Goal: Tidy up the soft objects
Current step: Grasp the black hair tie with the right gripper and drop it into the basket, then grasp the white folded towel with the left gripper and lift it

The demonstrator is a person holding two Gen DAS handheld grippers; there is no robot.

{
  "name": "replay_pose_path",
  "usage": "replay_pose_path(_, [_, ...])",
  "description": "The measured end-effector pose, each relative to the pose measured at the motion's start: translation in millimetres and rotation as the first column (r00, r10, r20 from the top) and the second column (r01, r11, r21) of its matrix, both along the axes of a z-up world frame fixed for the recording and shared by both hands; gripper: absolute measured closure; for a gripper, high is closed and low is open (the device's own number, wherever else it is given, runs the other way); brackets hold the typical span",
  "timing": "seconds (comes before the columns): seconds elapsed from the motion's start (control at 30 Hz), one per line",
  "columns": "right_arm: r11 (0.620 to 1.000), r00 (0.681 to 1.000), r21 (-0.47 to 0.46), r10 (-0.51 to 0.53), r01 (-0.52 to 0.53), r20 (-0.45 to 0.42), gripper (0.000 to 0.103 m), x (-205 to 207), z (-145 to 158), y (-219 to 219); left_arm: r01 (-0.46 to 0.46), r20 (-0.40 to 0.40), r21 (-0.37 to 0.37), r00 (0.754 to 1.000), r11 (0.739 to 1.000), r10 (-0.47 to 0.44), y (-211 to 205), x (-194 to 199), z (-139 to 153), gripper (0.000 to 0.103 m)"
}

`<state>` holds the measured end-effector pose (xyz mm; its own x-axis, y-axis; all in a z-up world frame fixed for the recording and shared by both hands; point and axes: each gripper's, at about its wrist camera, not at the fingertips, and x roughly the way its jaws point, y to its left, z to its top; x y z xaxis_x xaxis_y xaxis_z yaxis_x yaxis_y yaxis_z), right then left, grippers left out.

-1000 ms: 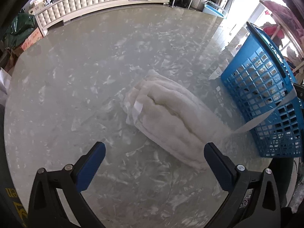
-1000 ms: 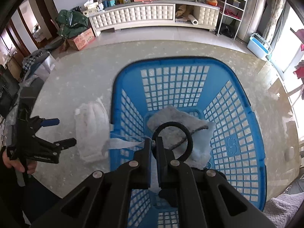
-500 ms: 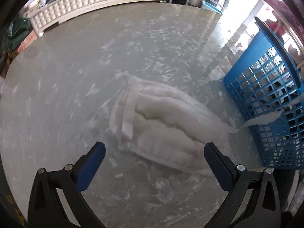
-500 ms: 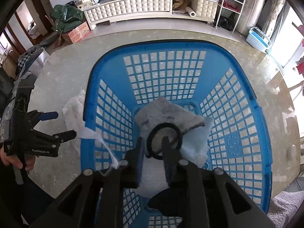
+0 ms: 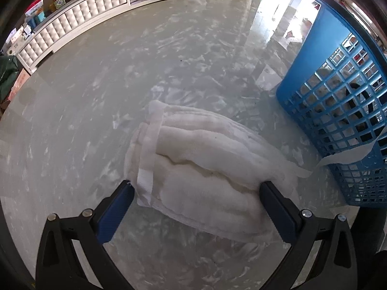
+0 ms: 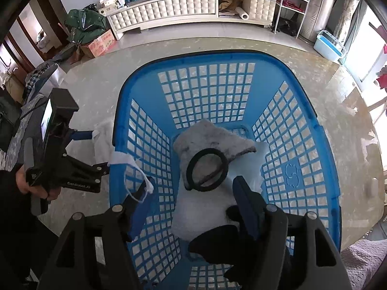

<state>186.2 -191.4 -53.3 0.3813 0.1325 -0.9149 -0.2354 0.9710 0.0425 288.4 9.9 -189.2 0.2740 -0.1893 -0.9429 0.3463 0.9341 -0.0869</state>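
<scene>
A folded white fluffy cloth point(image 5: 203, 166) lies on the marble table beside the blue basket point(image 5: 300, 79). My left gripper point(image 5: 196, 188) is open, its blue fingers on either side of the cloth's near end. A white strap point(image 5: 343, 155) runs from the cloth to the basket wall. In the right wrist view my right gripper point(image 6: 191, 189) is open above the blue basket point(image 6: 300, 111). Inside lie a grey cloth point(image 6: 212, 137), a black ring point(image 6: 208, 169) and a white cloth point(image 6: 205, 207). The white strap's end point(image 6: 121, 158) hangs over the basket's left rim.
A white tufted cabinet point(image 6: 174, 10) stands behind the table, with a cardboard box point(image 6: 99, 43) and a green bag point(image 6: 84, 23) on the floor to the left. A light-blue bin point(image 6: 329, 46) stands at the right. The table edge runs close behind the basket.
My left gripper moved forward so its fingers now flank the white cloth. My right gripper opened and let go of the black ring, which now lies in the basket.
</scene>
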Motion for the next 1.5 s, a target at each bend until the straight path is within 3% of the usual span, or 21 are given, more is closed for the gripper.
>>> replay_pose_path(0.03, [1.0,1.0,0.0,-0.001,0.001,0.0,0.036,-1.8,0.5,-0.8,0.001,0.0,-0.003,1.0,1.0,-0.001,-1.9,1.2,0.5,0.002])
replay_pose_path(0.13, [1.0,1.0,0.001,-0.01,0.01,0.005,0.03,-6.8,4.5,-5.8,0.033,0.015,-0.002,0.999,0.999,-0.033,-4.7,-2.2,7.1,0.029])
replay_pose_path(0.2, [1.0,1.0,0.002,-0.02,0.02,0.009,0.03,-10.9,6.7,-10.7,0.041,0.01,-0.035,0.999,0.999,-0.041,-6.3,-2.9,12.1,0.06])
replay_pose_path(0.27, [1.0,0.999,-0.001,-0.031,0.031,0.009,0.03,-14.5,8.3,-15.7,0.035,0.003,-0.065,0.999,0.997,-0.035,-6.6,-3.2,13.4,0.076])
replay_pose_path(0.37, [0.999,0.999,0.0,-0.04,0.04,0.008,0.028,-18.4,10.3,-24.8,0.032,0.014,-0.08,0.999,0.996,-0.031,-8.2,-9.7,13.8,0.086])
replay_pose_path(0.7, [0.999,0.998,0.002,-0.055,0.054,0.016,0.027,-38.9,19.7,-41.8,0.021,0.063,-0.089,0.998,0.996,-0.015,-23.0,-48.3,42.0,0.089])
replay_pose_path(0.83, [0.999,0.999,-0.001,-0.05,0.05,0.015,0.012,-45.4,21.0,-43.5,0.02,0.096,-0.099,0.995,0.995,-0.01,-21.4,-69.5,69.2,0.089])
replay_pose_path(1.0, [0.999,0.999,0.006,-0.04,0.04,0.029,0.006,-55.3,26.7,-46.9,0.023,0.155,-0.11,0.988,0.994,-0.005,-16.4,-90.8,110.2,0.089])
replay_pose_path(1.23, [0.998,0.997,0.02,-0.053,0.052,0.051,0.004,-67.8,34.1,-60.4,0.046,0.219,-0.133,0.976,0.99,-0.016,-22.1,-104.7,154.1,0.089])
replay_pose_path(1.5, [0.997,0.993,0.026,-0.075,0.072,0.089,0.003,-77.6,44.9,-81.5,0.118,0.274,-0.164,0.959,0.979,-0.069,-58.0,-124.8,200.3,0.089])
